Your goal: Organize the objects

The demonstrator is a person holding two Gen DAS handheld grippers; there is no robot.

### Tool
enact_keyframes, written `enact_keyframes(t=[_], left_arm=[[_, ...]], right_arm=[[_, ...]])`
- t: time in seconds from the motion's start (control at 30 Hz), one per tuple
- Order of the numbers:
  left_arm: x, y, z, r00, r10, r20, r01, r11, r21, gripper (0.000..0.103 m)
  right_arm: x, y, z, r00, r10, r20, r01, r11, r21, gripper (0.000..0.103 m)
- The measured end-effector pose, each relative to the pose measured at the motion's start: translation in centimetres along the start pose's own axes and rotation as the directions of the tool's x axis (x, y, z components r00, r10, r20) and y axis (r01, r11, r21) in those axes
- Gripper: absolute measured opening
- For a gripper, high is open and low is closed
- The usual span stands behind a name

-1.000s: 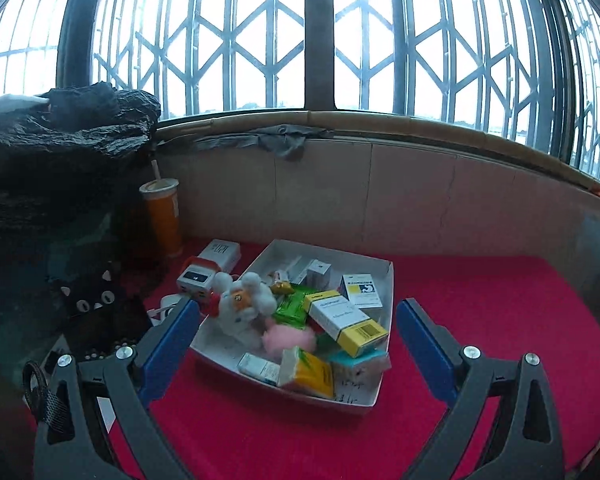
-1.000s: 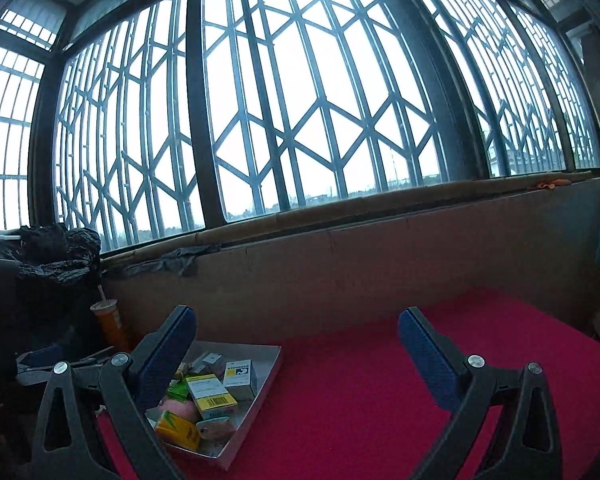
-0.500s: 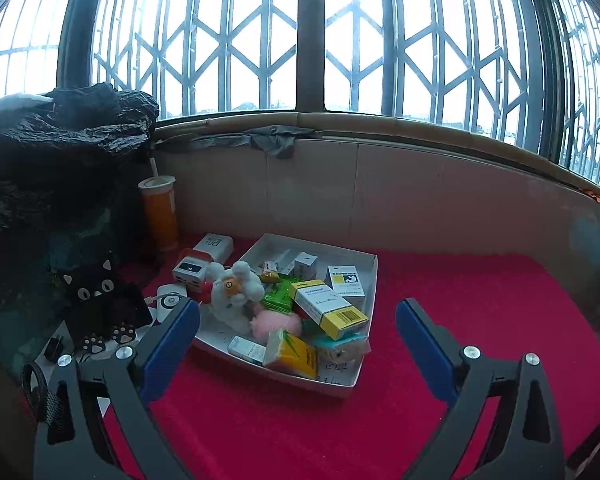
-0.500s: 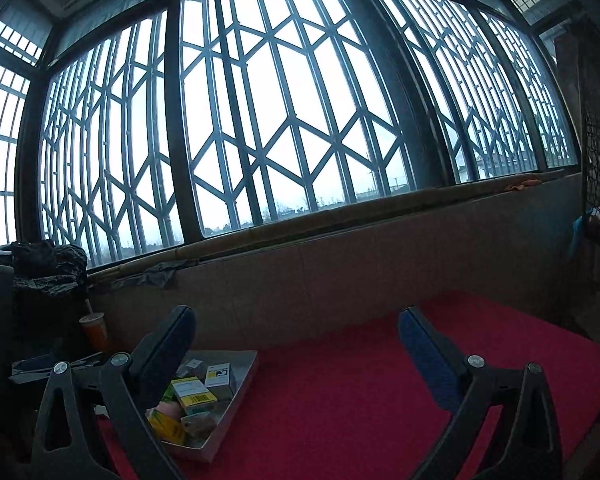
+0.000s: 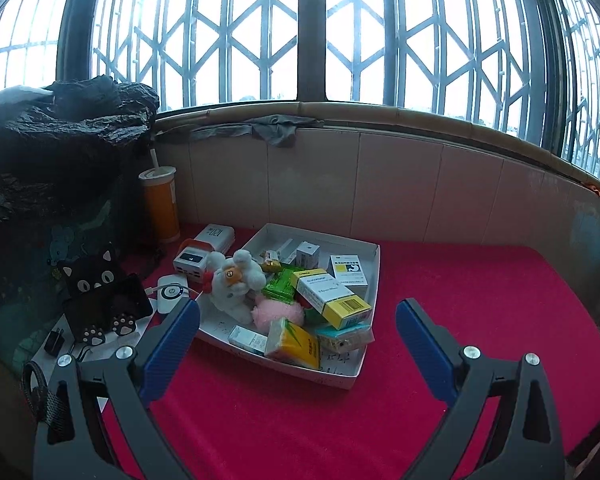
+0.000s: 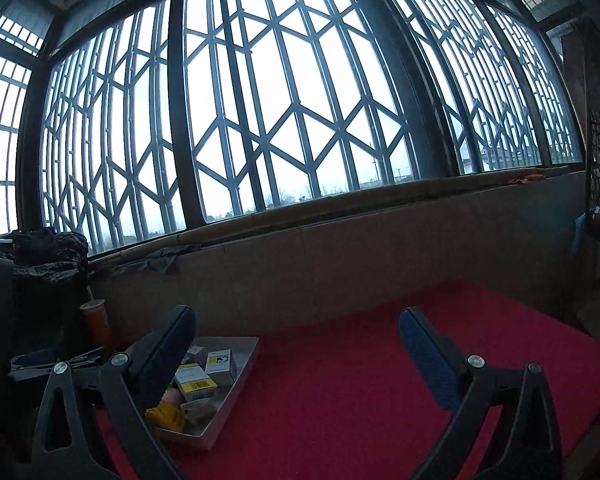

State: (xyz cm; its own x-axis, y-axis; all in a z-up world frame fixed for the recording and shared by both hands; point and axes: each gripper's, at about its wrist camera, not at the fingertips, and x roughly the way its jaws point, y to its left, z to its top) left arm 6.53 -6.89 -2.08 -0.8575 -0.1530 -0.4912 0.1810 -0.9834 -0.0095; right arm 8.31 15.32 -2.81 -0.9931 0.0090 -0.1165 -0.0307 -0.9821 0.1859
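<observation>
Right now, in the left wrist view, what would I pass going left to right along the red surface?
Black cat-face stand → white round charger → white plush toy → yellow-ended box → white tray's right rim → bare red cloth.

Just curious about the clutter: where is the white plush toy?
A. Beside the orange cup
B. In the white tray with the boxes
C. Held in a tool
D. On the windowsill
B: the white plush toy lies inside the white tray, beside the medicine boxes.
</observation>
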Motion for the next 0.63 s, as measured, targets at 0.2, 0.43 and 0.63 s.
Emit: enact_keyframes(t=[0.2, 0.43, 0.63], left_arm=[[0.22, -0.07, -0.13, 1.0, 0.001, -0.01, -0.001, 1.0, 0.001, 0.098], [0.28, -0.11, -0.07, 1.0, 0.001, -0.01, -0.001, 1.0, -0.001, 0.098], [0.35, -0.03, -0.02, 1.0, 0.006, -0.005, -0.007, 1.0, -0.006, 0.098]], right_arm=[[0.2, 0.16, -0.1, 1.0, 0.0, -0.007, 0.0, 1.0, -0.007, 0.103], [0.46, 0.49, -0.34, 1.0, -0.003, -0.02, 0.003, 1.0, -0.012, 0.103], [0.74, 0.44, -0.52, 0.999, -0.003, -0.034, 0.003, 1.0, -0.009, 0.103]])
